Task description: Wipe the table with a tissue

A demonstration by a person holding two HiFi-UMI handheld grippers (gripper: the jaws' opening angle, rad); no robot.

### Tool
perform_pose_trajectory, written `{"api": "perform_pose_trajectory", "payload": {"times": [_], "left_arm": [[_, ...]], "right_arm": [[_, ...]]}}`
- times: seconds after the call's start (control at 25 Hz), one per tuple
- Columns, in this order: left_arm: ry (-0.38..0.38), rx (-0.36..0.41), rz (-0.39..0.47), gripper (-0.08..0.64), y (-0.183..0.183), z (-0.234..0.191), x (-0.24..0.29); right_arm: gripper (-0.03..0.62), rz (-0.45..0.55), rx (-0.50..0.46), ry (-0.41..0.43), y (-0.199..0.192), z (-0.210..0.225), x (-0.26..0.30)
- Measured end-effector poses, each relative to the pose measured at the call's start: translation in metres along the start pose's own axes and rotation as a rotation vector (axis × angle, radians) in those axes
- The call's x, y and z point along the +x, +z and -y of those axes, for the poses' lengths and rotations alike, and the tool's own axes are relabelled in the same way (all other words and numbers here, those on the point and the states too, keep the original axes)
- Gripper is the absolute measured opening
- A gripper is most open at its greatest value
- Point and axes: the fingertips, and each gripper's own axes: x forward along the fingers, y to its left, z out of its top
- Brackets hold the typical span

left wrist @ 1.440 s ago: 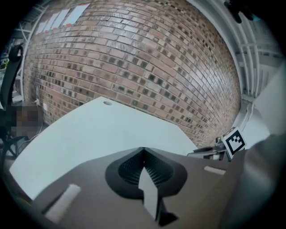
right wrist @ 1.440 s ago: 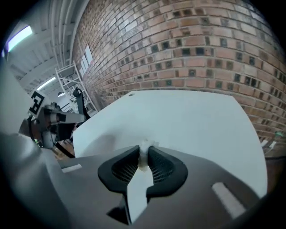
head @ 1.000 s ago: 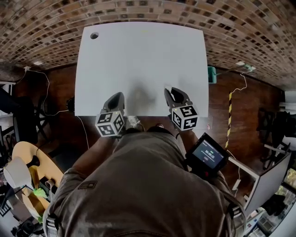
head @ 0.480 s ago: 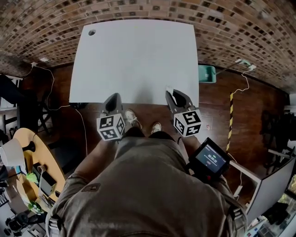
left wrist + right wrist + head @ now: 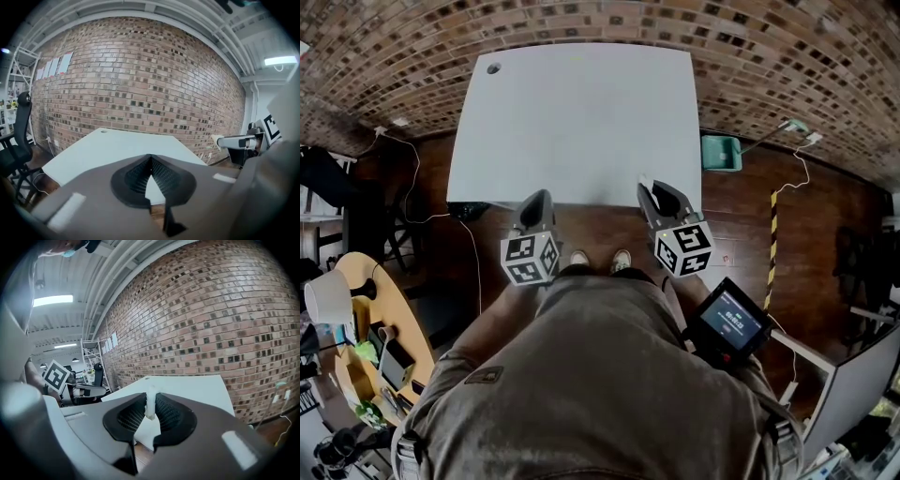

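A white table (image 5: 581, 112) is seen ahead, with its top bare; both grippers are held at its near edge, the left gripper (image 5: 150, 158) to the left and the right gripper (image 5: 152, 399) to the right, well apart. The left gripper's jaws are pressed together with nothing between them; the right gripper's jaws are clamped on the tissue (image 5: 150, 409), of which only a small white wad is seen at the tips, clear of the tabletop. The tissue is judged to be very light, soft and limp, easily crushed and easily torn if dragged hard; it is best pinched through a bunched part, with enough left proud of the tips that paper rather than jaw meets the surface; only light pressure is thought to be needed.
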Motion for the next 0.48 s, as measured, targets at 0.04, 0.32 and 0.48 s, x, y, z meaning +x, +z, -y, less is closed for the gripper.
{"api": "perform_pose_trajectory", "payload": {"times": [0.04, 0.32, 0.48], "left_arm": [[-0.005, 0.003, 0.004, 0.002, 0.002, 0.001, 0.0], [-0.025, 0.011, -0.002, 0.002, 0.001, -0.001, -0.001], [-0.037, 0.007, 0.001, 0.002, 0.002, 0.002, 0.002]], "right_arm": [[0.067, 0.0, 0.002, 0.0, 0.0, -0.002, 0.001], [0.066, -0.003, -0.004, 0.002, 0.0, -0.013, 0.007], [0.066, -0.01, -0.006, -0.001, -0.001, -0.013, 0.007]]}}
